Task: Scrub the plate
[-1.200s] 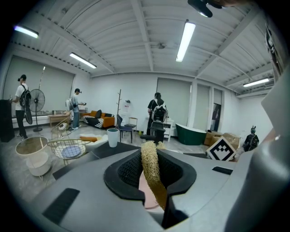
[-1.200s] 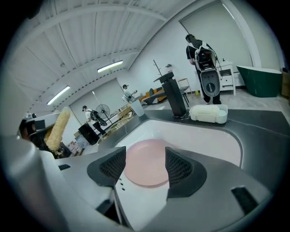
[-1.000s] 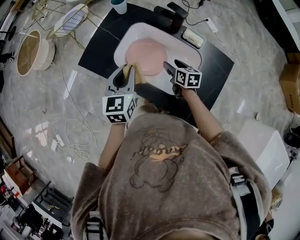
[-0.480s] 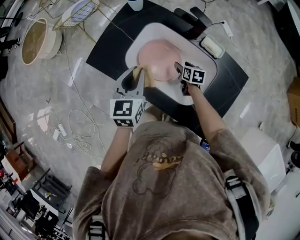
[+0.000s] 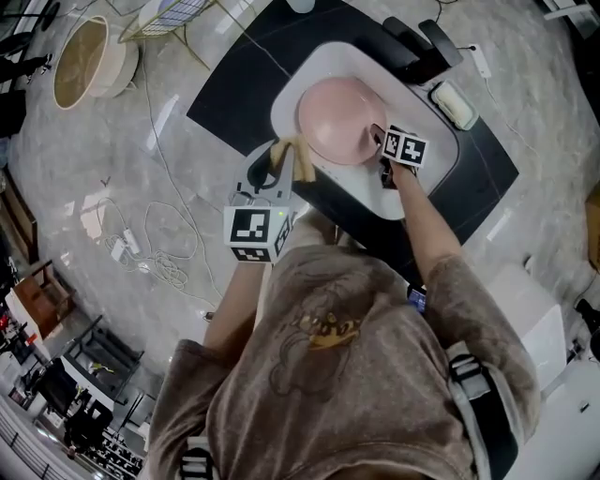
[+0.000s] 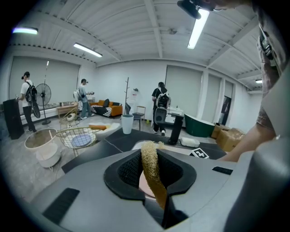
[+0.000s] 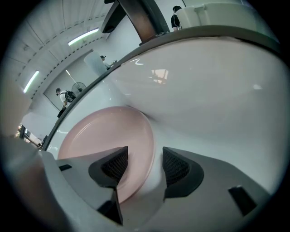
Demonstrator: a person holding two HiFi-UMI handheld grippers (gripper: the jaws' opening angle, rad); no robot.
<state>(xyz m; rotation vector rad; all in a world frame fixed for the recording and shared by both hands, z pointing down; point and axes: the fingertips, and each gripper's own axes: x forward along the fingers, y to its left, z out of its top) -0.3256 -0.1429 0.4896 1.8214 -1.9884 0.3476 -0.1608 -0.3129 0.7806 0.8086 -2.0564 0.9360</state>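
Note:
A pink plate [image 5: 339, 119] lies in a white basin [image 5: 292, 89] on a black mat. In the right gripper view the plate [image 7: 102, 136] leans against the basin wall. Its rim stands between the jaws of my right gripper [image 7: 145, 164], which are closing; a gap still shows beside the rim. In the head view my right gripper [image 5: 382, 157] is at the plate's right edge. My left gripper [image 6: 152, 170] is shut on a tan loofah scrubber [image 6: 151, 172]. It hovers at the basin's near-left edge, its loofah [image 5: 302, 162] just short of the plate.
A white soap block [image 5: 454, 103] and a black stand [image 5: 420, 42] sit behind the basin. A round tub [image 5: 86, 58] and a wire basket [image 5: 172, 11] stand on the floor at far left, with cables [image 5: 155, 262] beside them. A white box [image 5: 534, 295] is at the right. People stand far off.
My right gripper has moved in to the plate's right rim and now straddles it. The left gripper keeps the loofah near the basin's near-left edge. The head camera has shifted.

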